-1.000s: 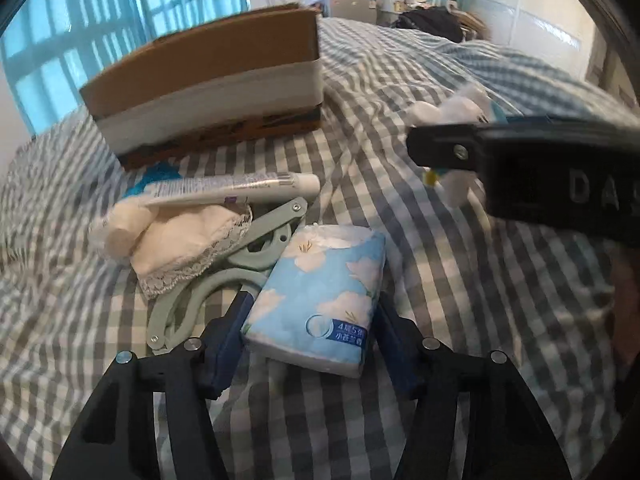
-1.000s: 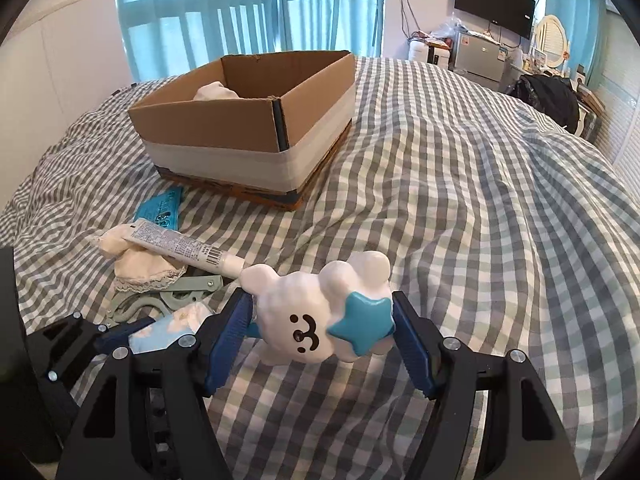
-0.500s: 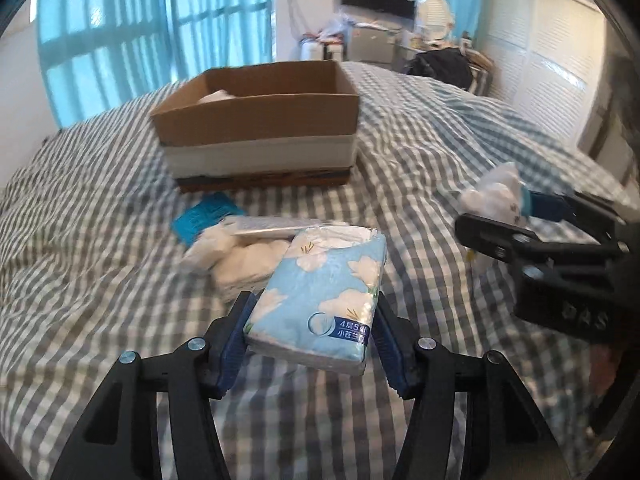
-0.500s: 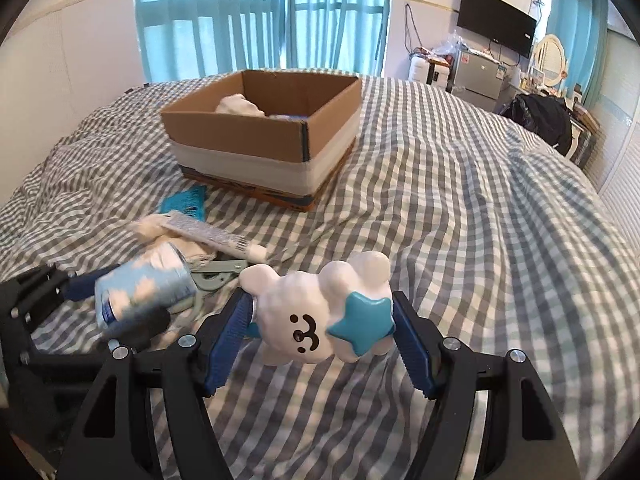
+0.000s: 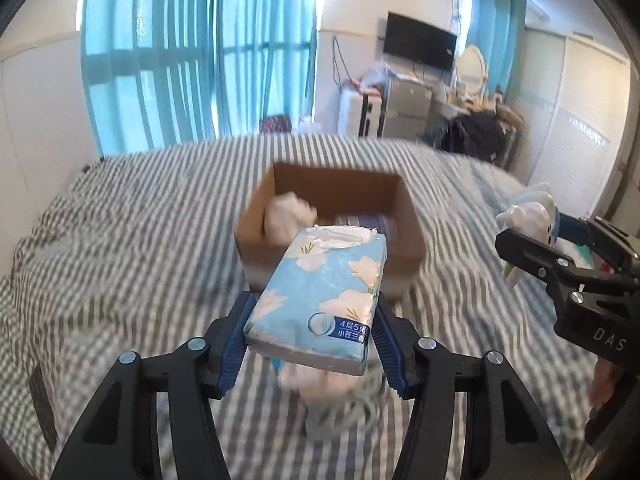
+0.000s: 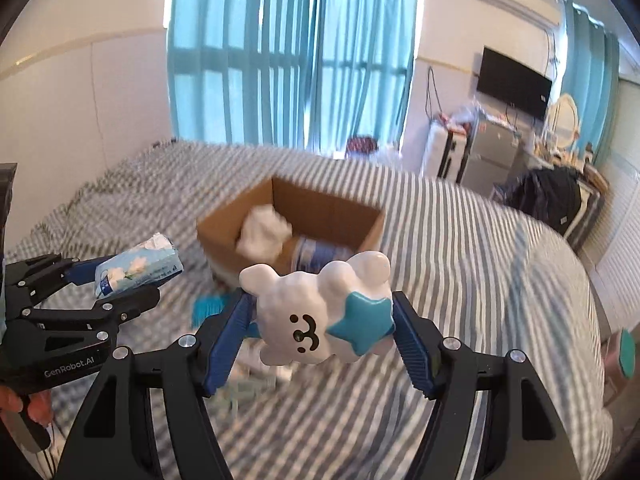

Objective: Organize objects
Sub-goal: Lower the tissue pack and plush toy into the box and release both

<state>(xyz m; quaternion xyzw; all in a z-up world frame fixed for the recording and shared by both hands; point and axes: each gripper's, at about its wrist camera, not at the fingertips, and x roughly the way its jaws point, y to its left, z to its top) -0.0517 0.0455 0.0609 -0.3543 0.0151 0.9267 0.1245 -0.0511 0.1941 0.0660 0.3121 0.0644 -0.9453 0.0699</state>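
Observation:
My left gripper [image 5: 310, 334] is shut on a light-blue tissue pack [image 5: 320, 296] with white flowers and holds it well above the bed. My right gripper [image 6: 320, 326] is shut on a white bear toy [image 6: 316, 308] with a teal star, also held high. An open cardboard box [image 5: 332, 216] sits ahead on the checked bed; it holds a white cloth [image 5: 288, 216] and a blue-white item. The box [image 6: 288, 220] lies ahead in the right wrist view too. The tissue pack [image 6: 138, 266] and left gripper [image 6: 116, 284] show at the left there; the right gripper [image 5: 560, 248] shows at the right of the left view.
A white cloth and pale green clip [image 5: 340, 404] lie on the bed under the tissue pack, blurred. A blue packet [image 6: 208, 306] lies in front of the box. Curtains, a TV and furniture stand beyond the bed. The grey-checked bedspread [image 6: 480, 280] spreads around.
Both grippers have risen high above the bed with their objects and moved toward the box. The box interior now shows from above. The items on the bed dropped below the view.

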